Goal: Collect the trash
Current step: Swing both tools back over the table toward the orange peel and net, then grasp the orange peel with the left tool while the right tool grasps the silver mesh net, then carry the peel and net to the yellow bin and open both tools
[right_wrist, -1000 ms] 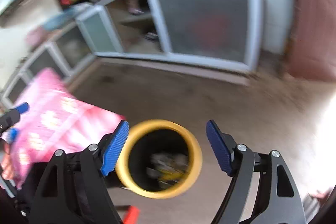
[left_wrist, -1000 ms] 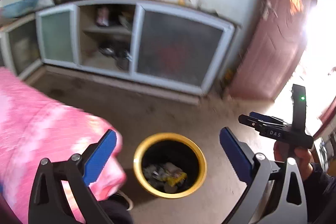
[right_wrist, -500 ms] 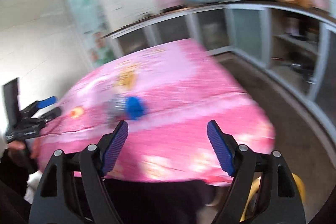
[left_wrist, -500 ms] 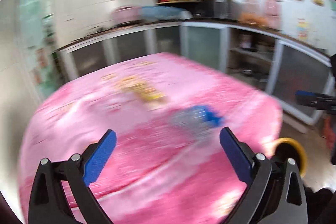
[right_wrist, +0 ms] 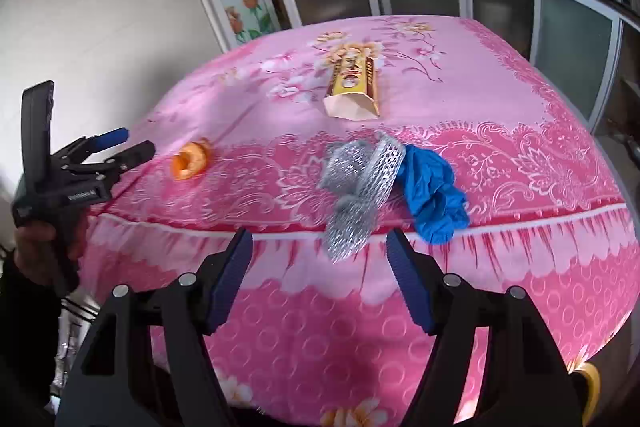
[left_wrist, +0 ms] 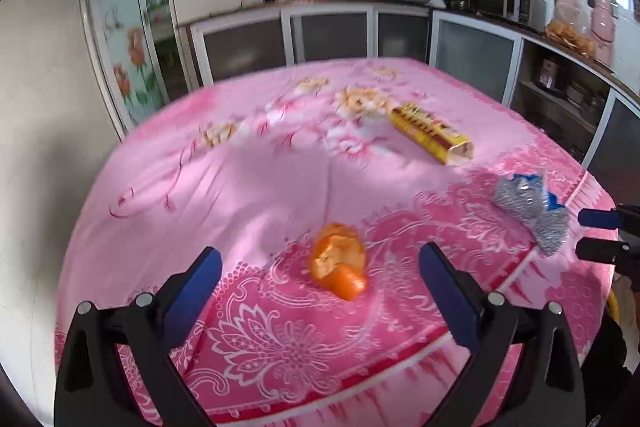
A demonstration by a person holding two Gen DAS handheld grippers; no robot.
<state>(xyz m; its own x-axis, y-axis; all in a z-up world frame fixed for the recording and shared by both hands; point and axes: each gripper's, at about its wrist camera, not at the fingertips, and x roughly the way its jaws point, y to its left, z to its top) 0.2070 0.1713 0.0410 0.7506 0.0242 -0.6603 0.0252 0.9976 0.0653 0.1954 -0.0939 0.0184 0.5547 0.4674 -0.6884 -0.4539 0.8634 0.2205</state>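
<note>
Both hands face the pink floral worktop (left_wrist: 248, 195). The left tool (left_wrist: 320, 279) stands spread over the orange peel (left_wrist: 340, 267). The right tool (right_wrist: 320, 267), empty and narrowing, fronts the silver mesh wrapper (right_wrist: 356, 183) beside a crumpled blue glove (right_wrist: 432, 195). Next: descend, pinch each.
</note>
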